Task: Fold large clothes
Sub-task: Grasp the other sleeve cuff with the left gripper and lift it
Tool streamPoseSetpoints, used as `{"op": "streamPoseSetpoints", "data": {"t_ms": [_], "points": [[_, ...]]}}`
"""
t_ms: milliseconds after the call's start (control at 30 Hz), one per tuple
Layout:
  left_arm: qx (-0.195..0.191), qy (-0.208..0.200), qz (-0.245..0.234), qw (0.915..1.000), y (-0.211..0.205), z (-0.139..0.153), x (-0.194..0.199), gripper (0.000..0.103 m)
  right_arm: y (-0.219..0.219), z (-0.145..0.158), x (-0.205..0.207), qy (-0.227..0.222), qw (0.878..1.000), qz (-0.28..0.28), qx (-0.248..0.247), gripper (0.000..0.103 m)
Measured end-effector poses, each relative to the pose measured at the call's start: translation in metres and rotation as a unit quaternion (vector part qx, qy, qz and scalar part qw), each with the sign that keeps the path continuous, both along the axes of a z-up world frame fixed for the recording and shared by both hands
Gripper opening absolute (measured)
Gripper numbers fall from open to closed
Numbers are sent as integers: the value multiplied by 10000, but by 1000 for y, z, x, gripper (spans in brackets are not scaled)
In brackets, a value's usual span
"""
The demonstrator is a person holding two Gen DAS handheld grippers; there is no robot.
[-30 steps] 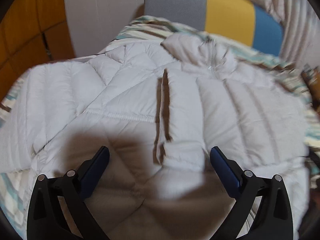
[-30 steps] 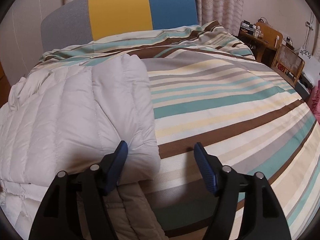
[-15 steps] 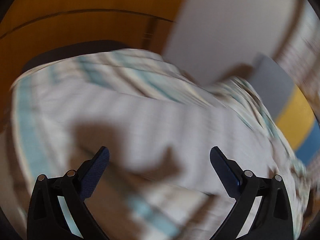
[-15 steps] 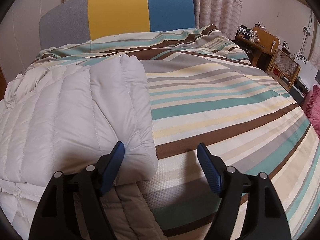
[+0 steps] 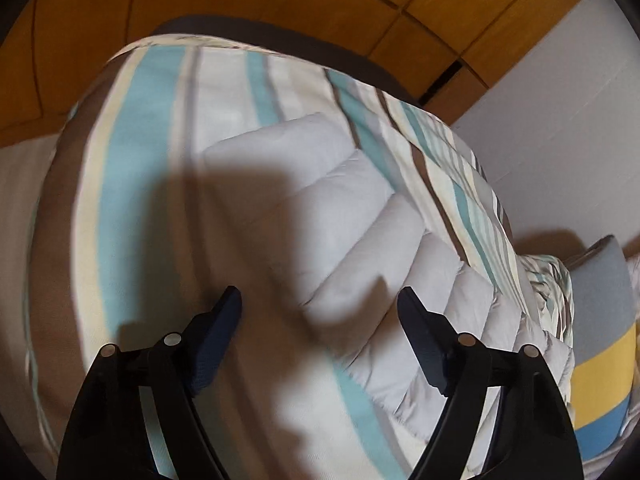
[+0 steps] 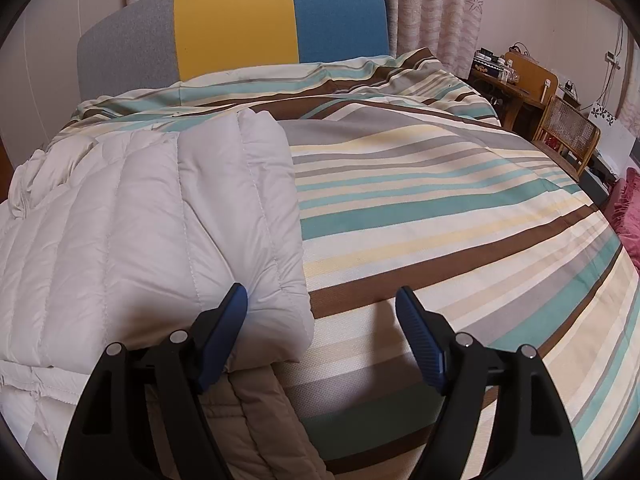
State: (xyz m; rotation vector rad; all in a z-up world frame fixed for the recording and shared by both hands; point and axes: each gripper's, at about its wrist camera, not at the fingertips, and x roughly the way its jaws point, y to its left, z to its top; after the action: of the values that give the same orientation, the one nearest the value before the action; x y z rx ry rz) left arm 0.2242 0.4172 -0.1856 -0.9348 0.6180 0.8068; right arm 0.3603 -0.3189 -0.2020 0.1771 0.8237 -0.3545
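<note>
The white puffer jacket [image 6: 140, 232] lies on the striped bed [image 6: 440, 208], over toward the side away from the chair, its collar end near the three-colour headboard [image 6: 232, 28]. One side panel is already folded in over the body, so we're mid-fold, with a sleeve [image 5: 360, 216] sticking out flat from the jacket on the far side from that fold.

Left gripper [image 5: 320, 308] hovers over that sleeve near its cuff, its jaws just narrowing but not pinching anything; the sleeve sits between and beyond the fingers, untouched as far as I can tell. The picture is a bit smeared, so contact is hard to call.

Right gripper [image 6: 322, 308] is released too, poised at the folded edge nearest the hem, its left finger just over the padding, nothing clamped, its right finger over bare bedcover.

My read: the sleeve fold comes next. The left gripper needs to drop onto the cuff, bite through the puffy fabric, then carry it across onto the jacket's body. The right gripper looks well placed to pin the folded panel so the slippery shell doesn't spring open.
</note>
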Motion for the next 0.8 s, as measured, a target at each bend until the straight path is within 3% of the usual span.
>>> {"op": "streamPoseSetpoints", "data": {"t_ms": [67, 100, 133, 233, 333, 467, 567, 800], "points": [[19, 34, 78, 10000, 2, -3, 7, 67, -1, 0, -1, 0, 10000, 0, -14, 76], [36, -7, 141, 9999, 5, -3, 9, 55, -1, 0, -1, 0, 10000, -1, -21, 76], [20, -61, 150, 9999, 7, -5, 11, 35, -1, 0, -1, 1, 10000, -1, -23, 76], [10, -181, 235, 9996, 7, -6, 12, 11, -1, 0, -1, 3, 10000, -3, -22, 77], [514, -134, 240, 9983, -6, 8, 16, 8, -2, 0, -1, 4, 10000, -2, -33, 77], [1623, -343, -95, 9861, -49, 44, 20, 8, -3, 0, -2, 3, 10000, -3, -37, 77], [2031, -493, -465, 9768, -79, 62, 25, 8, -1, 0, -1, 1, 10000, -7, -24, 77], [2479, -831, -1290, 9566, -144, 93, 47, 8, -1, 1, 0, -4, 10000, -14, 6, 77]]}}
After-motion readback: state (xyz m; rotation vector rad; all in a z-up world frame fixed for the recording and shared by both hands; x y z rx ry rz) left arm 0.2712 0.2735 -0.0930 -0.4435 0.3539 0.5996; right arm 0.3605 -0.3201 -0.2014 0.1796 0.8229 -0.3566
